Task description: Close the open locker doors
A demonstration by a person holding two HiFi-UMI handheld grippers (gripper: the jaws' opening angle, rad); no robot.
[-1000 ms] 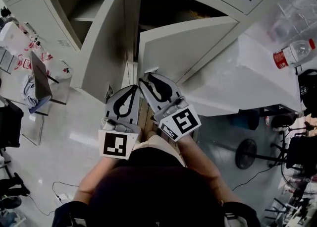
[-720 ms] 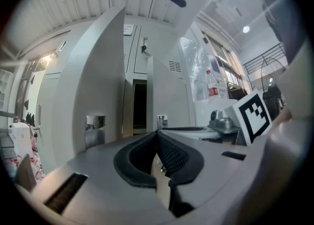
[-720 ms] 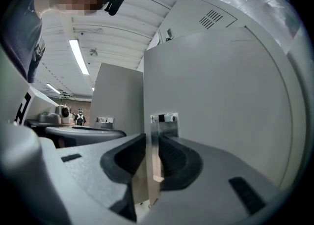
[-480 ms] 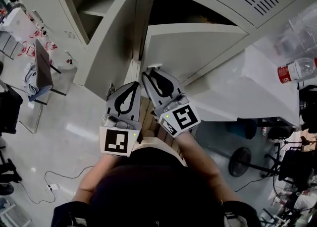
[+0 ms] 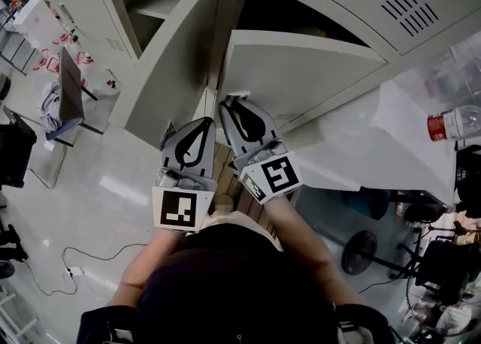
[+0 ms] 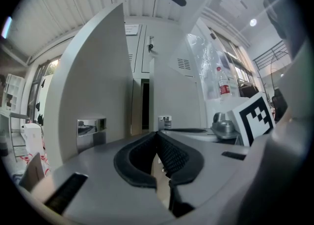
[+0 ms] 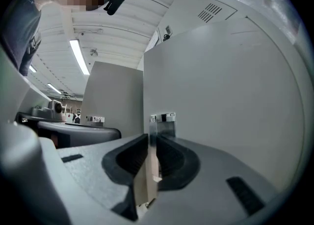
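Two grey locker doors stand open. The left door [image 5: 173, 64] swings out to the left; the right door [image 5: 301, 72] juts toward me. My right gripper [image 5: 230, 102] is at the right door's free edge [image 7: 149, 170], just below its metal latch [image 7: 162, 118]. Its jaws are closing with that thin edge between the pads, which look a hair apart from it. My left gripper [image 5: 198, 125] hangs beside it between the two doors, its tips together and nothing in them [image 6: 157, 134]. The left door's chrome handle [image 6: 91, 127] shows to that gripper's left.
A white table [image 5: 361, 140] stands to the right of the lockers with a red-labelled bottle [image 5: 455, 121] at its far end. A fan [image 5: 357, 252] is on the floor at the lower right. A chair [image 5: 68, 87] and a floor cable [image 5: 52, 267] lie to the left.
Both grippers have crept forward toward the lockers. The right gripper's tip has reached the right door's edge and its jaws have narrowed around it. The left gripper stays shut.
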